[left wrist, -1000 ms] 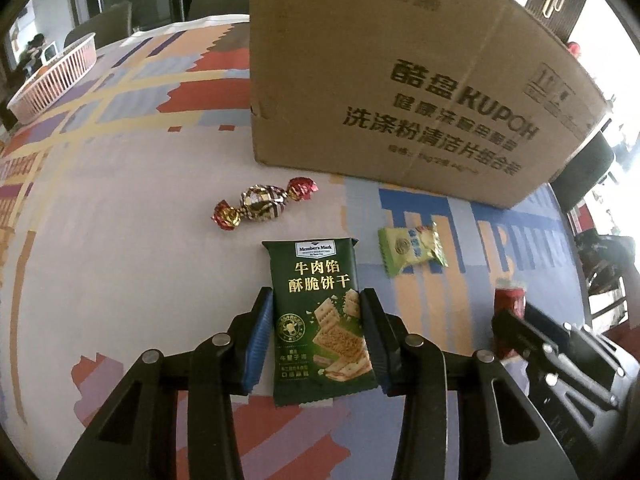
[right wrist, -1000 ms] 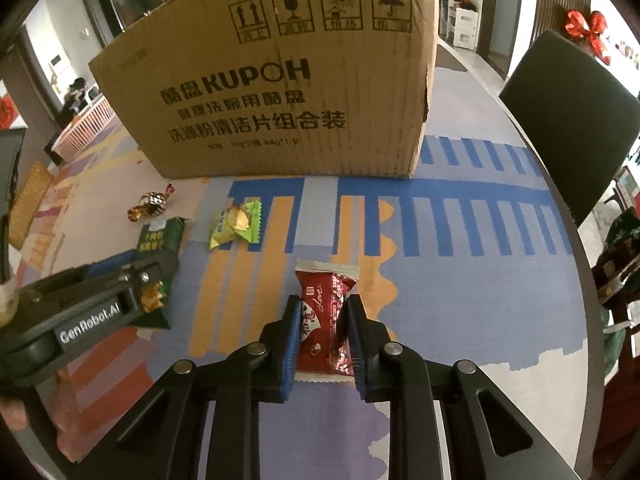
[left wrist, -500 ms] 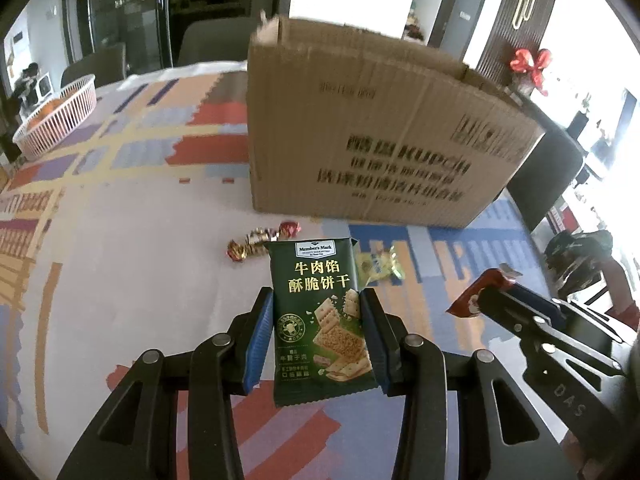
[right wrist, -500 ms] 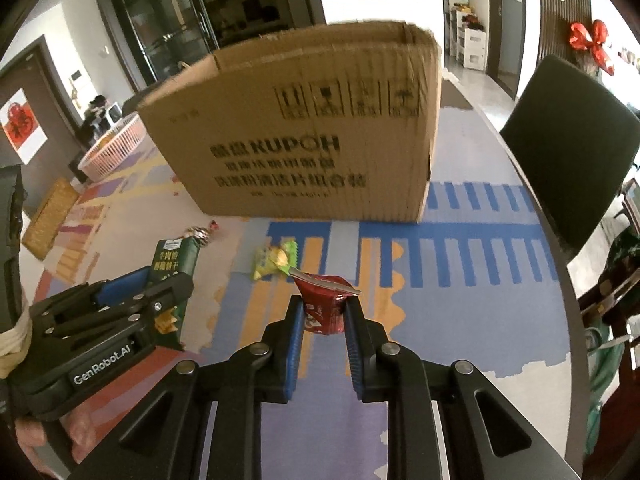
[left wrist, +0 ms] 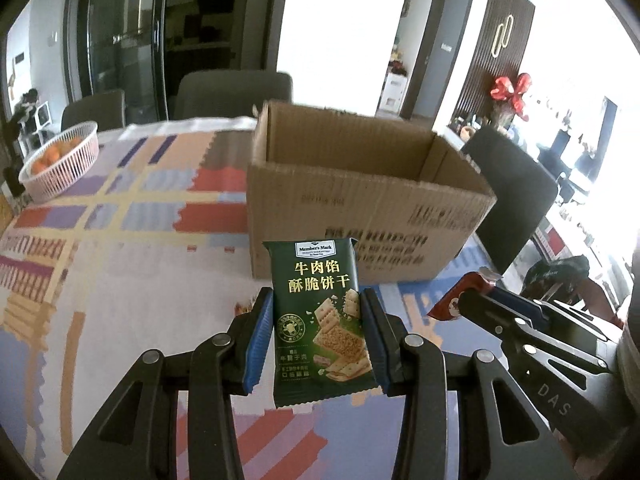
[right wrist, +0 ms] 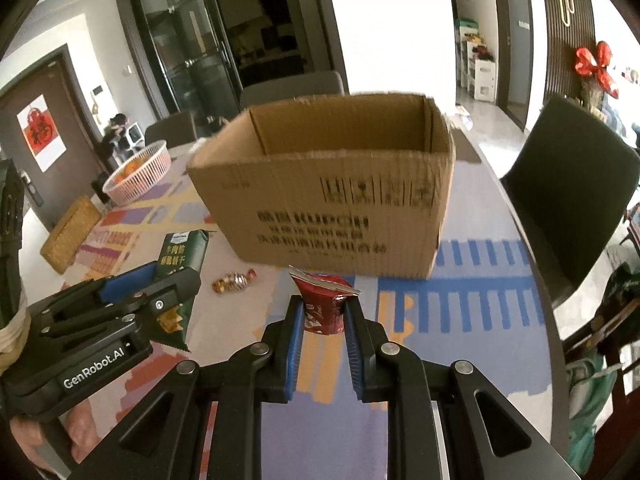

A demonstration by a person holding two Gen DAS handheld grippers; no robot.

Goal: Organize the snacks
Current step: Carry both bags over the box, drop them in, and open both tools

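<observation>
My left gripper [left wrist: 318,316] is shut on a dark green biscuit packet [left wrist: 320,312] and holds it upright, well above the table, in front of the open cardboard box [left wrist: 360,216]. My right gripper [right wrist: 322,312] is shut on a red snack packet [right wrist: 322,304], also lifted, level with the box's lower front wall [right wrist: 332,216]. The red packet also shows in the left wrist view [left wrist: 460,298], and the green packet in the right wrist view [right wrist: 180,252]. A gold and red wrapped candy [right wrist: 233,280] lies on the table before the box. What the box holds is hidden.
A pink wire basket of oranges [left wrist: 60,160] stands at the far left of the patterned tablecloth [left wrist: 120,240]. A woven box [right wrist: 70,232] lies near the left edge. Dark chairs stand behind the table [left wrist: 232,92] and at its right [right wrist: 572,192].
Both grippers have risen from the table with their packets, from tabletop level to about the box's rim height. The box's open top has come into view.
</observation>
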